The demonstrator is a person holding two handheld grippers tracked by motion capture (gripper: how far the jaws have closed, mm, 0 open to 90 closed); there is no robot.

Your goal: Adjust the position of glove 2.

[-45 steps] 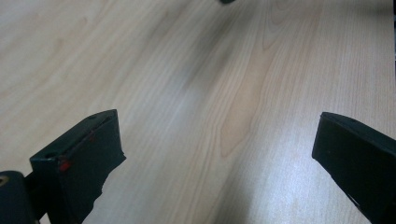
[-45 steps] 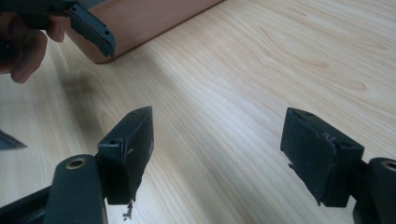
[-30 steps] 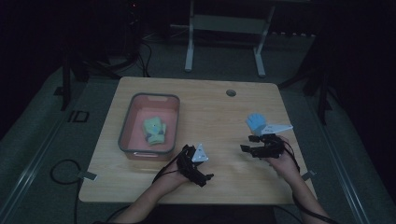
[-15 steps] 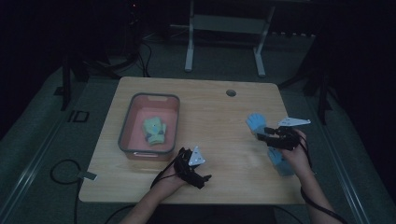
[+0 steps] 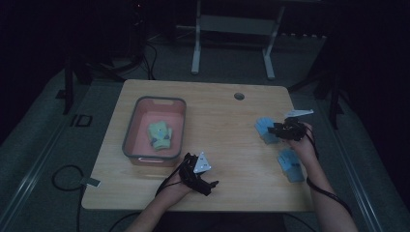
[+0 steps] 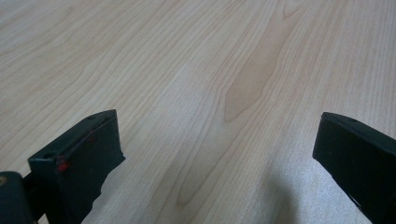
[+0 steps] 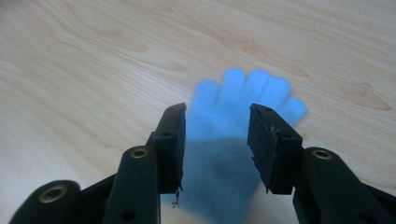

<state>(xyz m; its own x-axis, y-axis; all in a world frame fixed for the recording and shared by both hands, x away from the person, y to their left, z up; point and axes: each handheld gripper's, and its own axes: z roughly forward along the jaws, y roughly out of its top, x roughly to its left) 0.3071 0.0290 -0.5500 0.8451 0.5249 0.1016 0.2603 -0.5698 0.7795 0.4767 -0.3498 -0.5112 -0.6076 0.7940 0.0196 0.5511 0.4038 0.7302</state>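
Two blue gloves lie flat at the table's right: the far glove (image 5: 264, 128) and the near glove (image 5: 290, 165). My right gripper (image 5: 273, 129) points left over the far glove (image 7: 243, 98). In the right gripper view my right gripper (image 7: 217, 112) has that glove between its jaws. The jaws have just been closing, but the pads stand clear of the cloth. My left gripper (image 5: 207, 181) rests near the front edge. In the left gripper view its (image 6: 218, 119) jaws are wide open over bare wood.
A pink tray (image 5: 136, 112) with green gloves (image 5: 160, 135) in it stands at the table's left. A round cable hole (image 5: 239, 96) sits near the far edge. The table (image 5: 227, 145) has bare wood between the tray and the blue gloves. Cables trail on the floor.
My right hand has moved right and then away from me, up to the far blue glove. The near blue glove now lies uncovered beside the forearm. The left hand has stayed put.
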